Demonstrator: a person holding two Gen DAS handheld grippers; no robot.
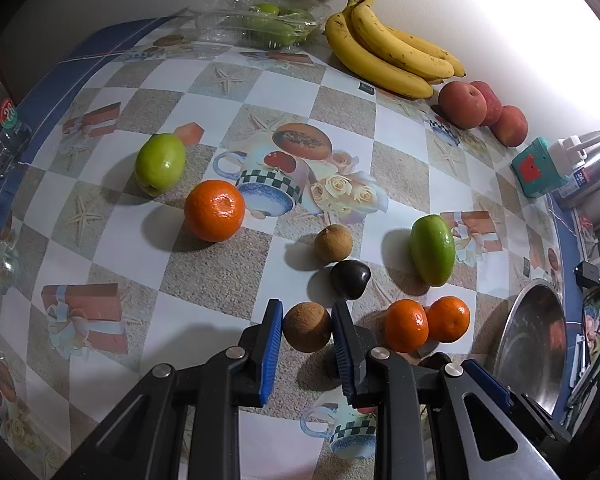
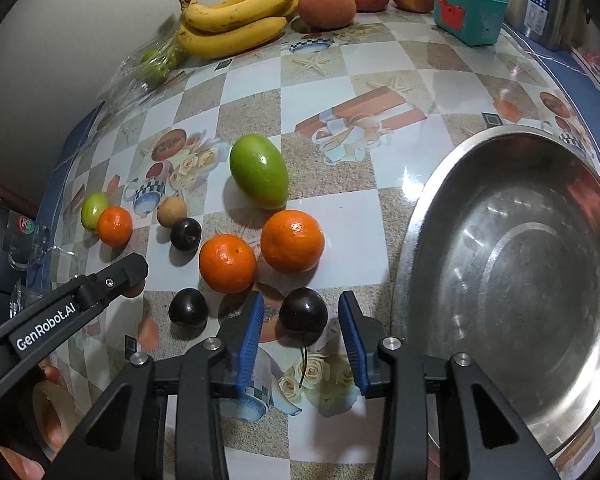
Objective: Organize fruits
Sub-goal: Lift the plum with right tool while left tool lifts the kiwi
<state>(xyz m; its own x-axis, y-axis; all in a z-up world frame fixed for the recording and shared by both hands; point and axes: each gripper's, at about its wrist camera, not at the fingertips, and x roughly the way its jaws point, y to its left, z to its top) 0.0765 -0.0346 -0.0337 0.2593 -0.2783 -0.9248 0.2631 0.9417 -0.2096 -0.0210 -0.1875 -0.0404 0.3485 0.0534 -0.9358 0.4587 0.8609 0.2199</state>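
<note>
We are pinching the small brown longan (image 1: 307, 327) near-centre on the tabletop (image 1: 204, 112) with left fingers (image 1: 271, 334), right fingers (image 2: 252, 326) spread around a dark cherry (image 2: 303, 312), both light, round, slippery, so gripping across the middle.

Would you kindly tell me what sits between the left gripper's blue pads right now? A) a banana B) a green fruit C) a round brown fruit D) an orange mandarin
C: in the left wrist view the left gripper has its blue pads closed against the round brown fruit, with the mandarins off to its side.
</note>
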